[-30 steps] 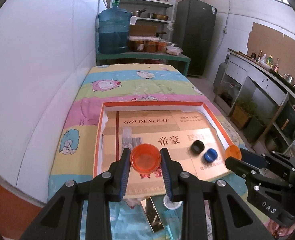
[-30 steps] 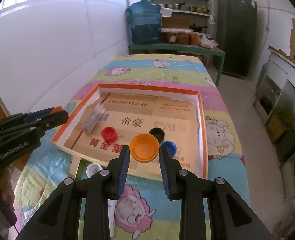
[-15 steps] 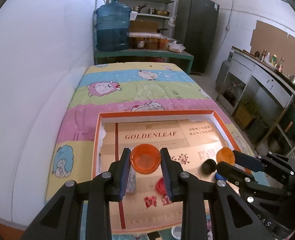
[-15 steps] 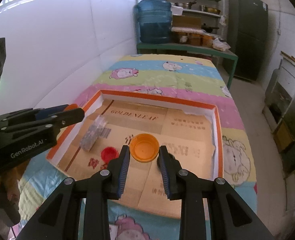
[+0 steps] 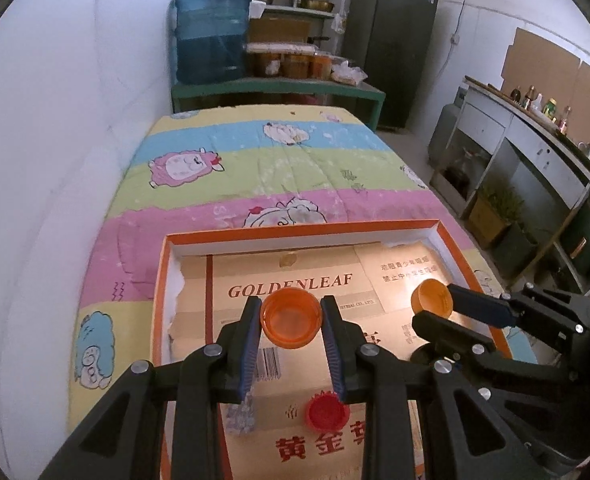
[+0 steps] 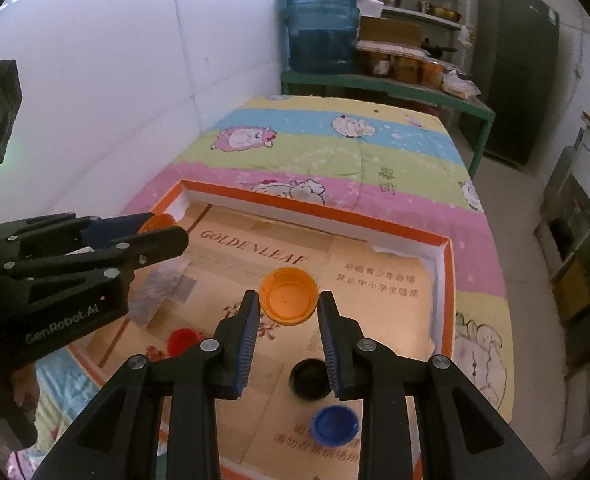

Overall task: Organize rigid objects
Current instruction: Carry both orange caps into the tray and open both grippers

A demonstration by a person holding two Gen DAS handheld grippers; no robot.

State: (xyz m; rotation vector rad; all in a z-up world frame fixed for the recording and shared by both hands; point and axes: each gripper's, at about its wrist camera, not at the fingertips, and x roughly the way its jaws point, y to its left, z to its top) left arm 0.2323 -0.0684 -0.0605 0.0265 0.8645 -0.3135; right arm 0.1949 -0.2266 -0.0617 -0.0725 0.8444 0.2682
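Observation:
My left gripper (image 5: pixel 291 322) is shut on a translucent orange cap (image 5: pixel 291 319), its hollow side up, above the left part of an orange-rimmed shallow box (image 5: pixel 303 229) lined with cardboard. My right gripper (image 6: pixel 288 304) is shut on a paler orange cap (image 6: pixel 288 294), also hollow side up, above the box's right half. Each gripper shows from the side in the other view: the right gripper (image 5: pixel 435 307) with its orange cap (image 5: pixel 431 296), the left gripper (image 6: pixel 163 227). On the cardboard lie a red cap (image 5: pixel 327 412), a black cap (image 6: pixel 310 376) and a blue cap (image 6: pixel 334 424).
A clear plastic wrapper (image 6: pixel 163 284) lies in the box at the left. The box sits on a striped cartoon blanket (image 5: pixel 279 168) beside a white wall. Beyond are a blue water jug (image 5: pixel 213 32) on a green bench, shelves and a dark cabinet (image 5: pixel 391 36).
Both grippers have moved forward over the box with their orange caps, from near its front edge toward its middle. The red, black and blue caps now lie below and behind the fingertips.

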